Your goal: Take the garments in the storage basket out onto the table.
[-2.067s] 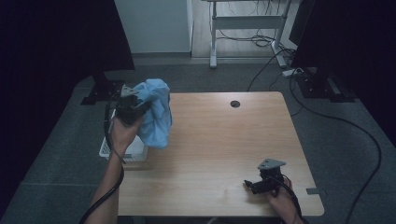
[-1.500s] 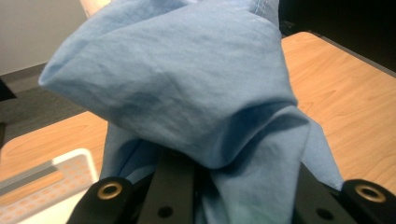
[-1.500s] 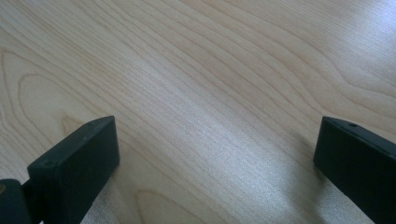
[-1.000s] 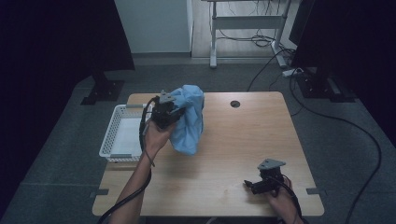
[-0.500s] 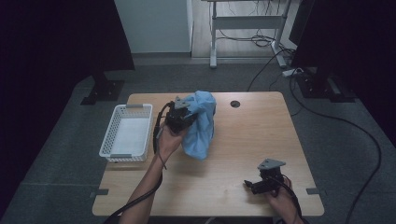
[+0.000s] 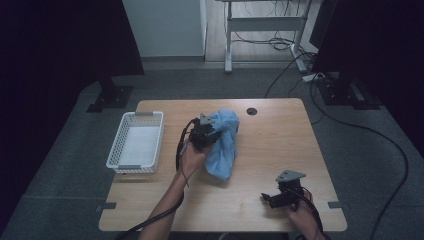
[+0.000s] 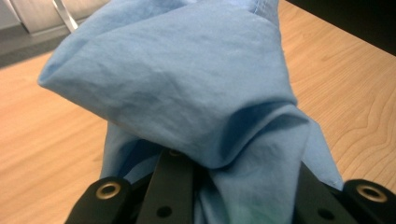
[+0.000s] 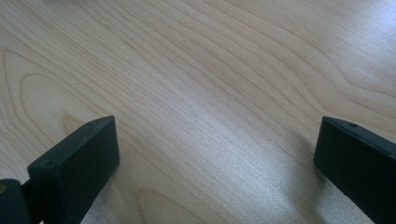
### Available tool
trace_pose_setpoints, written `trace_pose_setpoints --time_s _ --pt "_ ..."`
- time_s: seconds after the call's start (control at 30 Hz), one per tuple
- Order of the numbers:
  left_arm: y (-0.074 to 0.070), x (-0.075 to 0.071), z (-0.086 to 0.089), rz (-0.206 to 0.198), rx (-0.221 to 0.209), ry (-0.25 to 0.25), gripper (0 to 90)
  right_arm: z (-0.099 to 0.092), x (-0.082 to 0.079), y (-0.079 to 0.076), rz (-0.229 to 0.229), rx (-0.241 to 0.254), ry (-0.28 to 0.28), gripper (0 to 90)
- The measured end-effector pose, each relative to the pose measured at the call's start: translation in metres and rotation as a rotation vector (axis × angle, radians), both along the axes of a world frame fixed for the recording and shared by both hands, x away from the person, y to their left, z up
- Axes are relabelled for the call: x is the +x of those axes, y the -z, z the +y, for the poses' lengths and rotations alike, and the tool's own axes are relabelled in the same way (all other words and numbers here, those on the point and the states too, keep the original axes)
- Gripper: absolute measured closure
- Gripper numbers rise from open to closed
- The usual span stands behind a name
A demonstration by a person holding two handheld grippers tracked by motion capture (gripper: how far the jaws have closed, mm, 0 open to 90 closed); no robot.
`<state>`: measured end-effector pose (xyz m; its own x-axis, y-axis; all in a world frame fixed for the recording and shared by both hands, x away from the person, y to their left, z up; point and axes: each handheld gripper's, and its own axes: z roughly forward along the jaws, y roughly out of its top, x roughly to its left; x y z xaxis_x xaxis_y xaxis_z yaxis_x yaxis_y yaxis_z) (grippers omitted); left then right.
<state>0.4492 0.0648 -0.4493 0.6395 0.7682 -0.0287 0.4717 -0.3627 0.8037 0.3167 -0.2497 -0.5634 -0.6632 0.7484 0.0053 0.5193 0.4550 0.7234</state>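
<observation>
Wooden table under dim light, dark floor around it. My left gripper has its jaws pinched tight on a bunched blue cloth, which hangs near the table's middle, its lower end touching the wood. A white basket sits well apart at the left edge. My right gripper rests near the front right, jaws wide, nothing between them.

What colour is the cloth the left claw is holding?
Light blue, plain, no pattern. The cloth shows best in the left gripper view.
</observation>
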Motion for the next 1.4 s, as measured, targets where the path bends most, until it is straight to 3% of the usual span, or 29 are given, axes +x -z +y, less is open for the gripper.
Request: trace_pose_setpoints --time_s 0.2,0.4,0.67,0.83,1.07,1.2,1.27,1.4 --pt "0.021 0.001 -0.007 0.017 0.039 -0.003 79.6 0.000 0.000 0.000 0.000 0.000 -0.003 0.0" --pt "0.039 0.001 -0.012 0.006 0.107 -0.003 78.5 0.000 0.000 0.000 0.000 0.000 -0.005 0.0" --pt "0.065 0.005 -0.019 0.054 0.190 0.004 73.0 0.000 0.000 0.000 0.000 0.000 -0.006 0.0" --pt "0.085 0.007 -0.026 0.075 0.288 0.010 68.4 0.000 0.000 0.000 0.000 0.000 -0.008 0.0" --pt "0.086 0.007 -0.027 0.069 0.283 -0.001 61.9 0.000 0.000 0.000 0.000 0.000 -0.009 0.0" --pt "0.085 0.009 -0.025 0.087 0.262 -0.012 43.4 0.000 0.000 0.000 0.000 0.000 -0.010 0.0" --pt "0.083 0.011 -0.022 0.100 0.223 -0.020 33.2 0.000 0.000 0.000 0.000 0.000 -0.010 0.0" --pt "0.078 0.010 -0.019 0.090 0.211 -0.036 14.6 0.000 0.000 0.000 0.000 0.000 -0.011 0.0"
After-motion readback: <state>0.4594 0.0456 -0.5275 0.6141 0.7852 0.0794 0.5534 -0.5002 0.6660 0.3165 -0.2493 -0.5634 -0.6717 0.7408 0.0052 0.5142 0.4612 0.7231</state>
